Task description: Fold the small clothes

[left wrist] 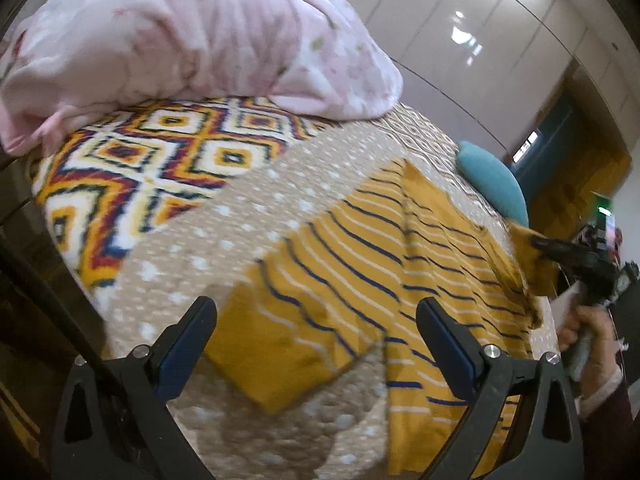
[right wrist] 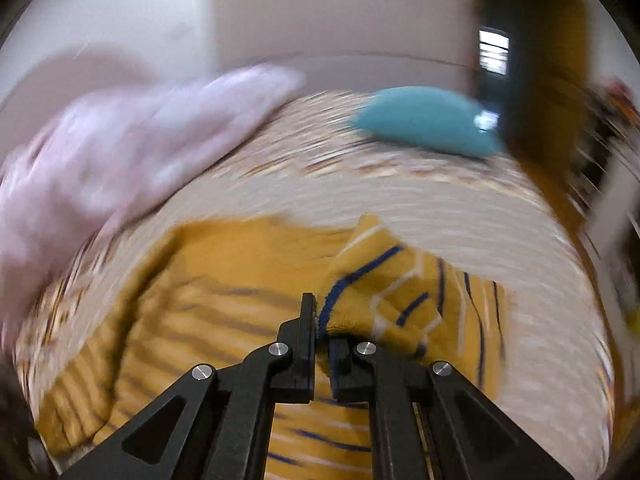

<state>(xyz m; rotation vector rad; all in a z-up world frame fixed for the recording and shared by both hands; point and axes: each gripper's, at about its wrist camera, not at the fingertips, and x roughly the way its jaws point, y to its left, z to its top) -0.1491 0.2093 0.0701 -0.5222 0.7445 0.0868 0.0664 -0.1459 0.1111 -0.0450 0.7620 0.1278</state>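
Note:
A small mustard-yellow shirt (left wrist: 360, 264) with navy and white stripes lies on the bed, one sleeve near my left gripper. My left gripper (left wrist: 316, 334) is open and empty, hovering just above the shirt's near sleeve. My right gripper (right wrist: 322, 332) is shut on a bunched part of the shirt (right wrist: 384, 292) and holds it lifted. It also shows in the left wrist view (left wrist: 560, 254) at the far right, pinching the shirt's edge. The right wrist view is blurred by motion.
The bed has a beige dotted cover (left wrist: 224, 216) and a colourful diamond-pattern blanket (left wrist: 160, 160). A pink quilt (left wrist: 192, 36) is heaped at the far side. A teal pillow (left wrist: 492, 178) lies near the far right edge. White cupboards stand behind.

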